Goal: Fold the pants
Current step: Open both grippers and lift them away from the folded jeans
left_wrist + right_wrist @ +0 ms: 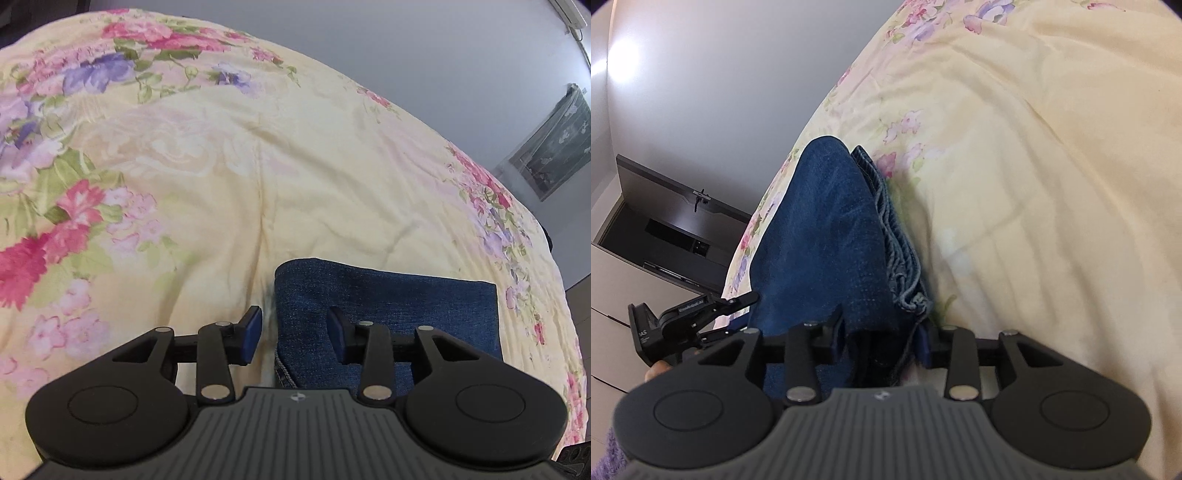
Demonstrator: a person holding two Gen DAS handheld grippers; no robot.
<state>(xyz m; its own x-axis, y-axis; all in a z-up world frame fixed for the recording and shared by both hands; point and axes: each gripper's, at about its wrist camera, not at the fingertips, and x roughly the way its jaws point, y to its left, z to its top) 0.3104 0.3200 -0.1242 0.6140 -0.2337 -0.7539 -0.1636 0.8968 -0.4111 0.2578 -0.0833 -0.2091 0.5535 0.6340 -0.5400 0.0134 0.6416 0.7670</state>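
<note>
The jeans lie folded into a compact block near the bedspread's near edge. The left gripper stands part open over the fold's left edge, gripping nothing. The right gripper straddles the denim with its jaws loosened, no clear pinch. The fold looks just laid down; next, I'd judge, both lift clear without dragging cloth.

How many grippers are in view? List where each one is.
2. The left gripper straddles the near left edge of the folded jeans on the bedspread. The right gripper straddles their near right corner.
</note>
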